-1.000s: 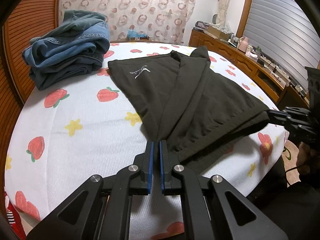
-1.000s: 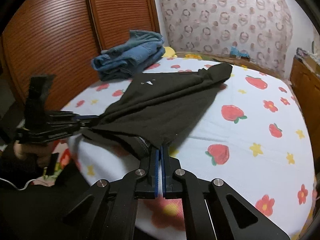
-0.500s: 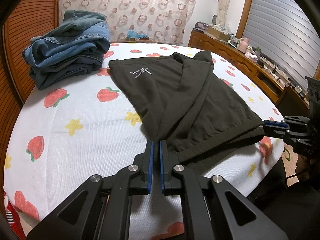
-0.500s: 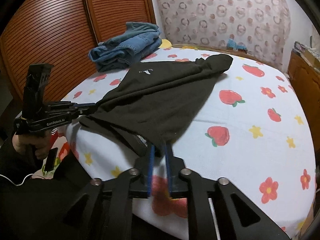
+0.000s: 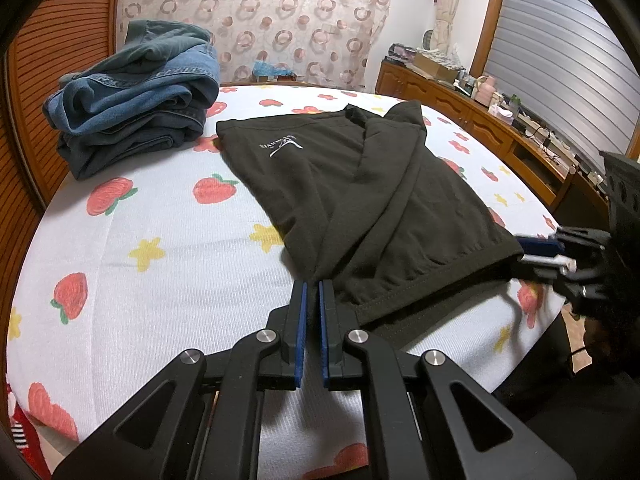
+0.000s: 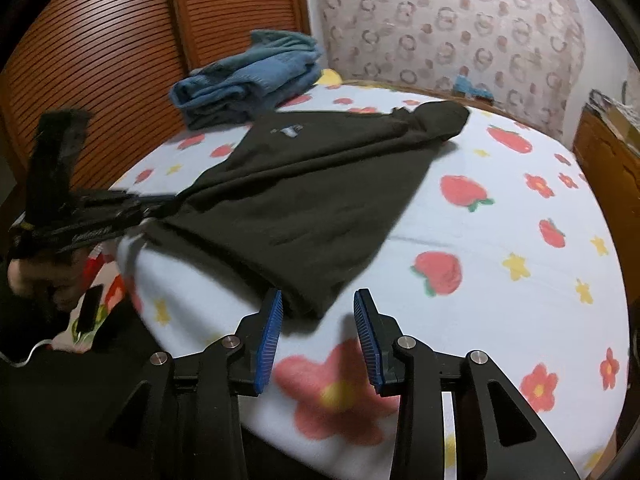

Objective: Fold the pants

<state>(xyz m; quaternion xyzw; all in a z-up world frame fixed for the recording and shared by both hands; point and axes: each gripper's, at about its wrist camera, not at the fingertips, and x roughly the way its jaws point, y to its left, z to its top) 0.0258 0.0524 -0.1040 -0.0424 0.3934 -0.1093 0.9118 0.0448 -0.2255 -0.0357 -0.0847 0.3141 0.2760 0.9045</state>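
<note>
Black pants [image 5: 360, 200] with a small white logo lie folded lengthwise on the strawberry-print bed [image 5: 160, 280]. My left gripper [image 5: 313, 286] is shut on their near left corner, where the cloth bunches into the pads. At the left of the right wrist view the same left gripper [image 6: 164, 202] pulls that corner of the pants [image 6: 300, 200] taut. My right gripper [image 6: 318, 300] has its jaws opening. The other hem corner lies loose between the blue pads, which do not press on it. In the left wrist view the right gripper [image 5: 536, 252] stands just off that hem.
A pile of folded blue jeans [image 5: 132, 112] sits at the bed's far left, also seen as the jeans [image 6: 248, 80] by the slatted wooden doors [image 6: 100, 60]. A cluttered wooden sideboard [image 5: 500, 128] runs along the right. A hand [image 6: 36, 276] grips the left tool.
The right gripper's jaws went from shut on the pants' hem to apart, and the hem dropped flat onto the bed. The left gripper kept still, shut on its corner.
</note>
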